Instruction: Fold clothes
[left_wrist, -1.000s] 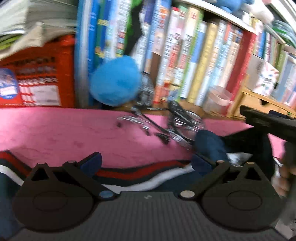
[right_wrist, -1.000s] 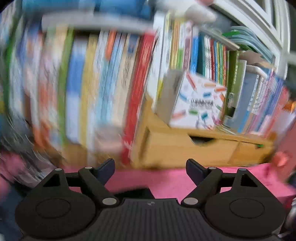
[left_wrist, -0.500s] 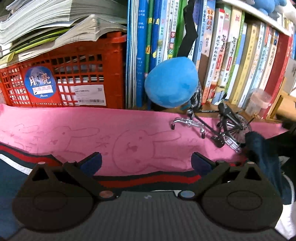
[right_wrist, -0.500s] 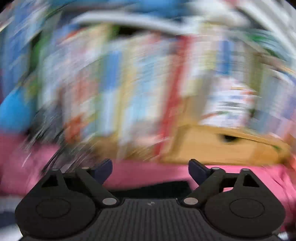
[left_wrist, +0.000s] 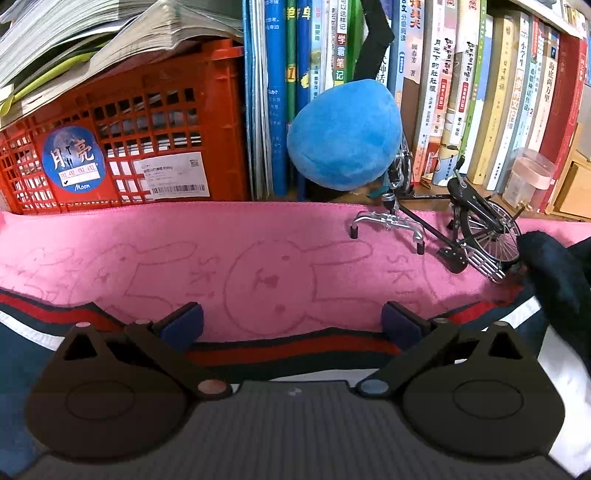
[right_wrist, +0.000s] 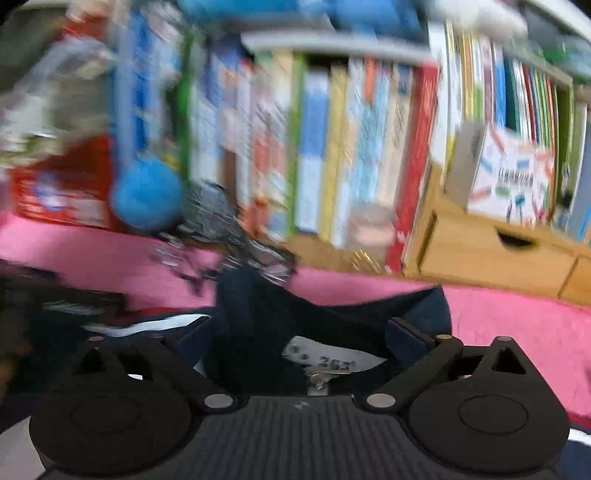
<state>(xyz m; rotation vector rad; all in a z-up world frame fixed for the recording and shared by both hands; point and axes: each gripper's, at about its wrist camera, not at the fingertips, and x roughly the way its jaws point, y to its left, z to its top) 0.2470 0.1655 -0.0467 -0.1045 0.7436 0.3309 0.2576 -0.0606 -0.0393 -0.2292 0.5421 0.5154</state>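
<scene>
Garment (left_wrist: 284, 350) down on the pink towel (left_wrist: 258, 258), navy with red and white stripes, its striped edge running just under the left hand-held gripper (left_wrist: 291, 321). That gripper's jaws stand wide apart, nothing between them, hovering above the stripe. Off to the right a dark bunched part of the cloth rises beside the toy bike (left_wrist: 443, 236). Behind: red crate (left_wrist: 129, 147), blue plush (left_wrist: 343, 136), a row of books (left_wrist: 461, 92). Over to the right wrist view, blurred: right hand-held gripper (right_wrist: 295, 339) wide open too, fingers either side of a raised navy fold (right_wrist: 266, 317) with a white label, not clamped on it.
</scene>
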